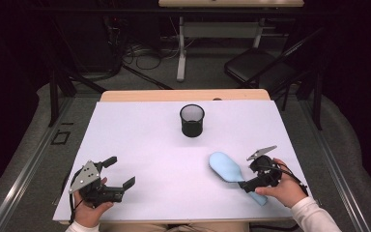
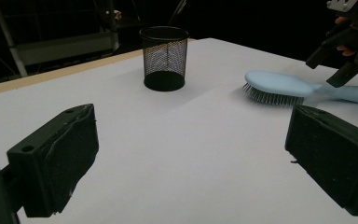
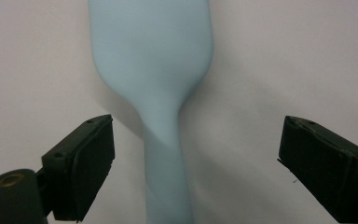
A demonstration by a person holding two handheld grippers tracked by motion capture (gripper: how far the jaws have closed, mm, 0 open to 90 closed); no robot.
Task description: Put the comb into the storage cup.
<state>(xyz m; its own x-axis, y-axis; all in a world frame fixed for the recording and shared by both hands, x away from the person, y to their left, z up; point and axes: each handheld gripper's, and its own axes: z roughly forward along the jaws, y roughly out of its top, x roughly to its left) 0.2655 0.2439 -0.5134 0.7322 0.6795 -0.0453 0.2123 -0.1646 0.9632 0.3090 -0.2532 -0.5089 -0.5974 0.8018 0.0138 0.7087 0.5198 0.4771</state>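
**Brush handle between open tongs**

On the table's [image 1: 140,145] near right part lies our light blue brush [image 1: 226,167], bristles down, its handle pointing toward the person. We judge it light and stiff, smooth moulded plastic that could slip under hard pads. Its narrow handle, just behind the broad oval head, looks the best place to take hold; the bristles would give and spoil a grip. Our right tongs [image 3: 193,168] straddle that handle with jaws wide and clear of it on both sides, nothing gripped yet. Our left tongs [image 1: 122,170] rest at the near left, also open and empty. Farther back, mid-table, stands a black mesh cup [image 1: 192,120], upright, round and open-topped, well apart from the brush.
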